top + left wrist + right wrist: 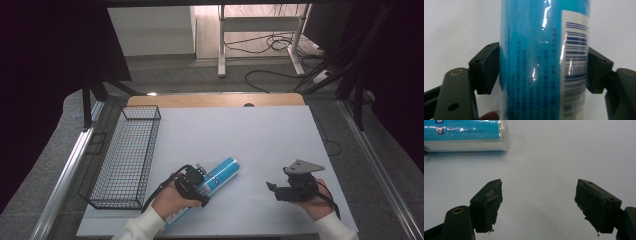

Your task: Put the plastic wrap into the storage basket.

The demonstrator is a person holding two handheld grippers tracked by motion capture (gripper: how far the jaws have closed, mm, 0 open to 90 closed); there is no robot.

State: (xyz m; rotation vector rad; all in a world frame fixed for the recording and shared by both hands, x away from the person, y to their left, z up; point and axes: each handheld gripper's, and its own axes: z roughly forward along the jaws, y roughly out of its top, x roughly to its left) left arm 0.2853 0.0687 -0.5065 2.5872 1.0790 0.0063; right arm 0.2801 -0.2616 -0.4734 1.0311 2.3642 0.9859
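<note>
The left tongs (204, 184) are pinching a blue tube (216, 178) that lies on the white table (260, 140), slanting from near the person's left hand (170, 202) up and to the right in the high view. In the left gripper view both black pads sit flat against the sides of the tube (534, 62), one on the plain blue wrap and the other on the white barcode panel (575, 62), with the tube running upright between them; whether it is lifted or resting on the table is hard to tell from this close view. The tube's wrap is glossy, printed with small text, and its far end is white. The right tongs (272, 189) are spread wide with nothing between them, held low over bare table well to the right of the tube, pointing left toward it. In the right gripper view the two pads stand well apart, their facing worn and ragged, and the tube's end (466, 135) lies across the upper left corner, well apart from them. A wire basket (127, 155) stands along the left side of the table, near the left hand but apart from the tube.
</note>
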